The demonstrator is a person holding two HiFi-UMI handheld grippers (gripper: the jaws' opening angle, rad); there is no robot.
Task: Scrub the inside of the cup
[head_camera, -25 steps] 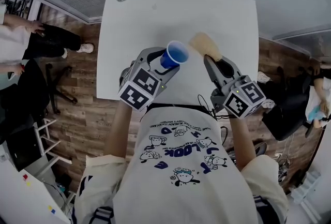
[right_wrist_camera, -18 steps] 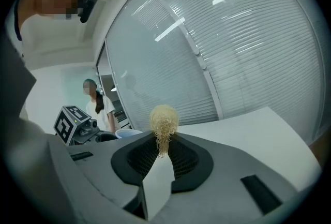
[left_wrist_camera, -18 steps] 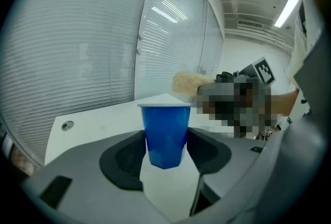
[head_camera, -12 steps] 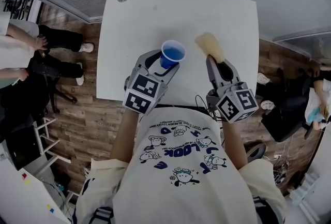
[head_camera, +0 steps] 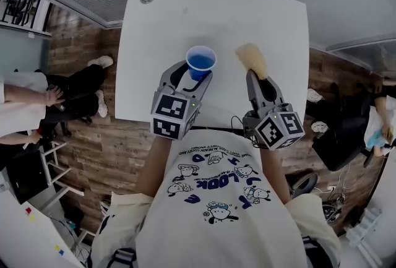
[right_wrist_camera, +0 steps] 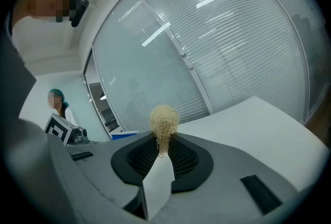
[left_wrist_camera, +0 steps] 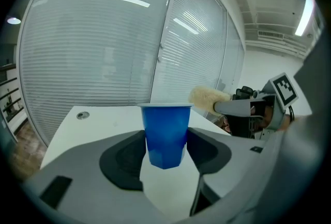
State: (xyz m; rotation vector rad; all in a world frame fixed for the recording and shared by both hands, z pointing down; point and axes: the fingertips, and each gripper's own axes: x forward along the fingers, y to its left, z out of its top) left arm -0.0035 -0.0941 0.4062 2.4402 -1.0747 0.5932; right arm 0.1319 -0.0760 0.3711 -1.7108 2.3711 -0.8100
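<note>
Head view: blue cup (head_camera: 201, 61) stands upright, long axis vertical, mouth up at the camera, over the white table (head_camera: 272, 19) near its 6 o'clock edge. The left gripper (head_camera: 194, 72) is clamped on the cup's sides and hides its lower body. The right gripper (head_camera: 255, 75) sits at the cup's 3 o'clock, apart from it, pinching a tan scrubber (head_camera: 250, 57) that points away toward 12. Versus a second ago: the cup was tipped with its mouth toward 2 o'clock and is now squared up; the left marker cube has rolled; the scrubber has barely shifted. Left gripper view: cup (left_wrist_camera: 165, 132) is vertical with its rim level, both pads against its walls, jaws wide on it. Can't tell if the base touches the table. Scrubber (left_wrist_camera: 207, 98) is at 2 o'clock beside the rim, level, tip toward the cup; the right gripper (left_wrist_camera: 243, 109) is partly cut off behind it. Right gripper view: right gripper (right_wrist_camera: 163, 151) jaws are nearly together on the scrubber (right_wrist_camera: 163, 122), tuft sticking out along the jaws, its tail buried between the pads. Only a blue sliver of cup rim (right_wrist_camera: 124, 134) shows at 9 o'clock.
</note>
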